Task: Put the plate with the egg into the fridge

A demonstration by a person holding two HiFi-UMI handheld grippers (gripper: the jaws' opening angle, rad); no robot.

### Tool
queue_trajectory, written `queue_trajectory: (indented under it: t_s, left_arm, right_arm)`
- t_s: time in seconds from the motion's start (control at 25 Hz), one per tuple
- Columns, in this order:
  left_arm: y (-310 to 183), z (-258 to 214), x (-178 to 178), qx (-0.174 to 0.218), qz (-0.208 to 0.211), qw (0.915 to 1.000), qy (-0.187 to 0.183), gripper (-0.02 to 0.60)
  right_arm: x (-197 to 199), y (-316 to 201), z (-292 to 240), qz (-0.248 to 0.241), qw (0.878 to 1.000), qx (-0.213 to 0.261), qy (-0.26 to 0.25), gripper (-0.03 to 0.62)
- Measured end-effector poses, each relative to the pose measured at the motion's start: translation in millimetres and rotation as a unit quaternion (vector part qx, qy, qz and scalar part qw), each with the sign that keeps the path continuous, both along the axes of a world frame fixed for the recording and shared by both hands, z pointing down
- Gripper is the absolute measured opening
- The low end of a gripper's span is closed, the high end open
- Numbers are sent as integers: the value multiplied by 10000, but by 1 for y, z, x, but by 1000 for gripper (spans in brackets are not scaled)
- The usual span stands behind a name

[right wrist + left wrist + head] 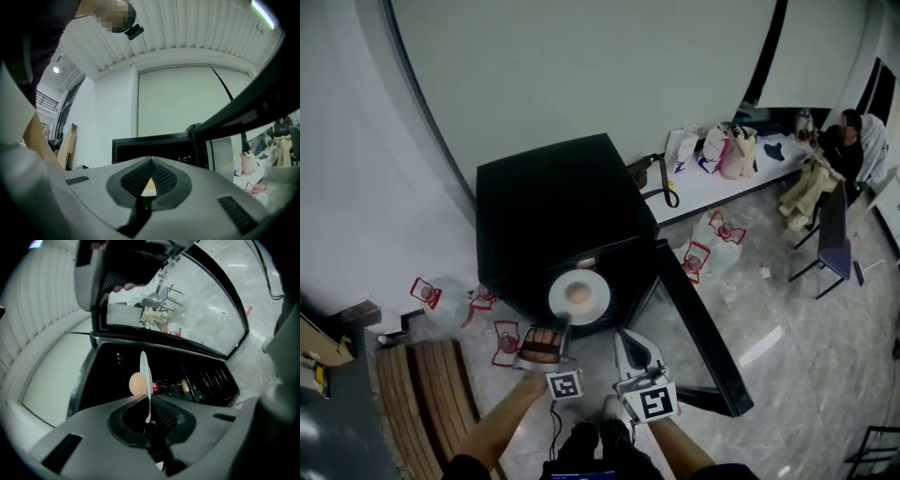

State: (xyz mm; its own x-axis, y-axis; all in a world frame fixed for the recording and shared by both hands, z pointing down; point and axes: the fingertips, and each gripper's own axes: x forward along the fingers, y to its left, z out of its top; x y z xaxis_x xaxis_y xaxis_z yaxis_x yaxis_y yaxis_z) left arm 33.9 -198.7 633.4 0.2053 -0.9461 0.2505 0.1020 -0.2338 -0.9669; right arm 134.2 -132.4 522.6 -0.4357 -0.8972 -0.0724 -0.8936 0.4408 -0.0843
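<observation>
A white plate (pixel 579 296) with a brown egg (pixel 578 294) on it hangs level at the open front of the black fridge (pixel 558 202). My left gripper (pixel 558 328) is shut on the plate's near rim. In the left gripper view the plate (pixel 145 376) shows edge-on between the closed jaws, with the egg (pixel 136 383) to its left. My left gripper (pixel 146 399) faces the dark shelves. My right gripper (pixel 624 341) hovers just right of the plate, near the door. In its own view my right gripper (pixel 151 161) is shut, with nothing between the jaws.
The fridge's glass door (pixel 698 323) stands swung open to the right. Several cans and bottles (pixel 185 386) sit on the fridge shelves. Plastic bags (pixel 712 239) lie on the floor. At the back right are a white counter (pixel 722 183) with bags and a seated person (pixel 844 141). A slatted wooden bench (pixel 422 394) is at left.
</observation>
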Motion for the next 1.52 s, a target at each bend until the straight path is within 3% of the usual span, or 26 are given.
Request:
queue_trajectory:
  t_s: [0.32,0.52,0.72,0.8,0.92,1.04,1.2,1.32,1.4,1.52]
  left_arm:
    - [-88,133,-9,-423,-716,9962,-253,20]
    - [-126,169,-23,-535,-1099,9919,-343,20]
    - [-143,181,-27,-625,-1143,9900,-538,20]
    - [-143,188,-27,-901,-1183,9868,-638,21]
    - [-128,220,-24,-2199,-1251,9670,-299,21]
    - [-135,219,-19,-2771,-1179,9536,-16,22]
    - [-128,221,-19,-3865,-1134,9152,-164,53]
    - [-128,219,-18,-4291,-1106,8959,-332,117]
    - [-130,213,-19,-4323,-1164,8934,-380,126]
    - [-127,187,-16,-3940,-1230,9108,71,126]
  right_arm:
    - [-4,-14,69,-310,9989,-200,297,6]
    - [-2,-16,104,-459,9981,-295,276,6]
    - [0,-20,126,-552,9957,-698,248,6]
    - [1,-23,126,-582,9957,-685,207,6]
    - [1,-24,125,-612,9953,-733,141,6]
    - [-1,-26,125,-680,9945,-781,122,6]
    - [-2,-31,119,-714,9947,-733,79,6]
    - [-5,-36,119,-744,9939,-812,63,6]
    - [-7,-38,116,-743,9938,-832,18,6]
    - [-6,-38,114,-708,9935,-894,-44,6]
